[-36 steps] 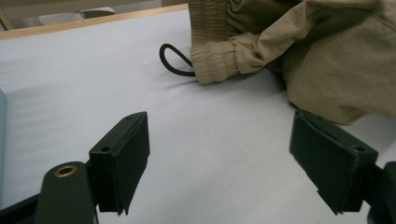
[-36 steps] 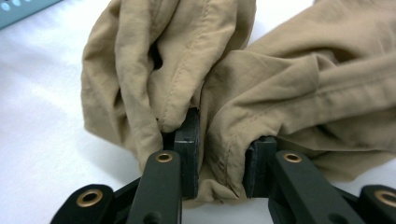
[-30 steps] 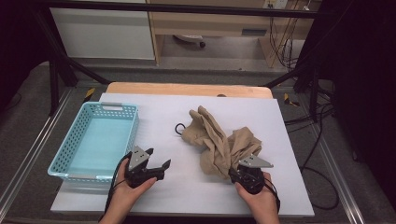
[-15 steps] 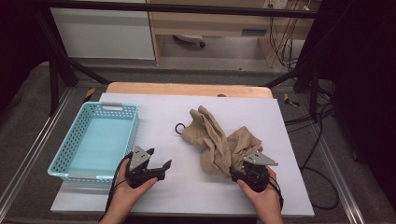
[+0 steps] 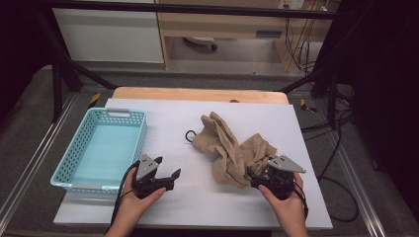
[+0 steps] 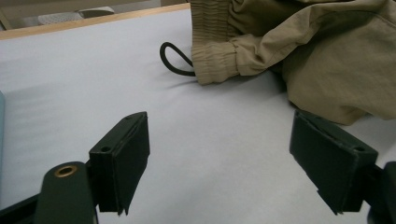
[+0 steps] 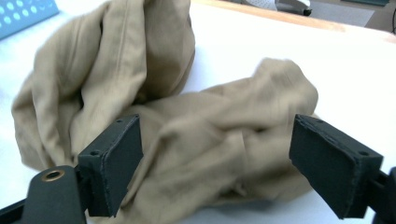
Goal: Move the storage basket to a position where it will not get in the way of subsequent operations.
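Observation:
A crumpled beige garment (image 5: 230,148) lies right of the middle of the white table, and a black cord loop (image 5: 189,136) sticks out at its left end. My right gripper (image 5: 256,176) is at the garment's near right edge. Its jaws have just been opening and now stand wide. In the right gripper view the cloth (image 7: 210,135) lies loose between the pads (image 7: 116,163), which do not press on it. My left gripper (image 5: 168,167) rests open on bare table to the left. The left gripper view has the garment (image 6: 327,56) and cord (image 6: 175,60) ahead, beyond the empty jaws (image 6: 224,154).
A light blue plastic basket (image 5: 69,153) stands at the table's left side, beside my left hand, with nothing in it. The table's wooden far edge (image 5: 197,94) is behind the garment. Dark stand legs and cables run on the floor around the table.
My right gripper has opened, let go of the garment's near edge, and lifted a little toward the right. The left gripper has stayed still.

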### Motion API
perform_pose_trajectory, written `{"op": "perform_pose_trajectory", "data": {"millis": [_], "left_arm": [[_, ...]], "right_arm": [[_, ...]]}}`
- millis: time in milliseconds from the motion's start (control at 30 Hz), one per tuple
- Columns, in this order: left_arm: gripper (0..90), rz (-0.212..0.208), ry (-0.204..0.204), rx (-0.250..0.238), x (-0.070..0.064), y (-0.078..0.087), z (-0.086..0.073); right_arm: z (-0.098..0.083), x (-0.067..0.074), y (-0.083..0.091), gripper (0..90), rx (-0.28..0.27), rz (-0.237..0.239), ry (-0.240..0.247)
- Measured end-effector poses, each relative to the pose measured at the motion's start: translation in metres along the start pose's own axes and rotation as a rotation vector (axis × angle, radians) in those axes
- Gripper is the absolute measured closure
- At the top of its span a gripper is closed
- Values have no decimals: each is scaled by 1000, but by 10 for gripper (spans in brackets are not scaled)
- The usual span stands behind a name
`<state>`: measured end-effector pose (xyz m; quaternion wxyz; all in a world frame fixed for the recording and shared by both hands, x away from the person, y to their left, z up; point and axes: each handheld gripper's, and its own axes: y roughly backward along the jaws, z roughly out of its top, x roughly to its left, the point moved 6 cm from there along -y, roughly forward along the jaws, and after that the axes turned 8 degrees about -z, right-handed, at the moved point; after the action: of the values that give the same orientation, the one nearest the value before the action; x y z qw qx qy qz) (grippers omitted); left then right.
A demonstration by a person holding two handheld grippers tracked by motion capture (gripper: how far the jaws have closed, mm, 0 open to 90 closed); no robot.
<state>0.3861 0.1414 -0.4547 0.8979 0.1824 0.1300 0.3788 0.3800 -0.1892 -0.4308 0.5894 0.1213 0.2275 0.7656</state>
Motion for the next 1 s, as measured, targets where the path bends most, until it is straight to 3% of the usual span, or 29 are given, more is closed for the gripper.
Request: {"op": "perform_pose_trajectory", "data": {"millis": [167, 400, 533, 667, 1000], "left_arm": [[199, 4, -5, -5, 0, 1, 1], [199, 1, -7, -1, -1, 1, 0], [199, 0, -6, 2, -1, 0, 0], [199, -4, -7, 4, -2, 0, 0], [199, -7, -12, 4, -3, 0, 0]], "right_arm": [[15, -6, -10, 169, 6, 9, 2], [26, -29, -53, 152, 74, 0, 22], [13, -39, -73, 137, 135, -14, 37], [-8, -43, -81, 113, 208, -21, 43], [-31, -63, -80, 66, 218, -28, 45]]}}
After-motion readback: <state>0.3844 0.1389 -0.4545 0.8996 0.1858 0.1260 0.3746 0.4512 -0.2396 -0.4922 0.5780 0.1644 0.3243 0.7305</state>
